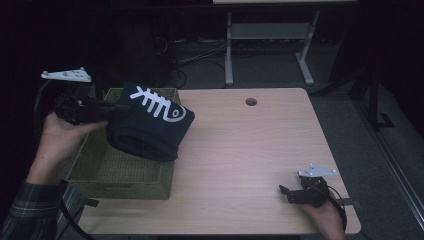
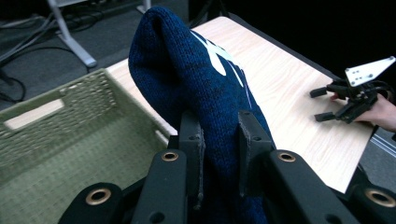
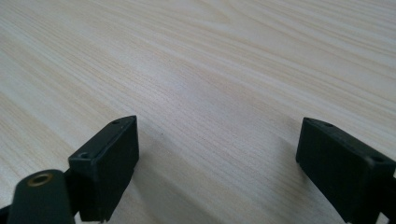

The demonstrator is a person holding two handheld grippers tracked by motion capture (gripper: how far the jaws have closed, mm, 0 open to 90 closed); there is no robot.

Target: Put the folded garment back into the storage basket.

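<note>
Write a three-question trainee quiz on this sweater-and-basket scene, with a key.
1. True or false: the left gripper is clamped on the folded navy sweater.
2. What lies between the right gripper jaws: A) the sweater, B) nothing, bare table, C) a basket handle?
3. Where is the sweater relative to the green woven basket?

Key:
1. True.
2. B; its jaws stand wide apart.
3. Over the basket's far right corner, overlapping its rim in the high view; whether it touches is unclear.
</note>
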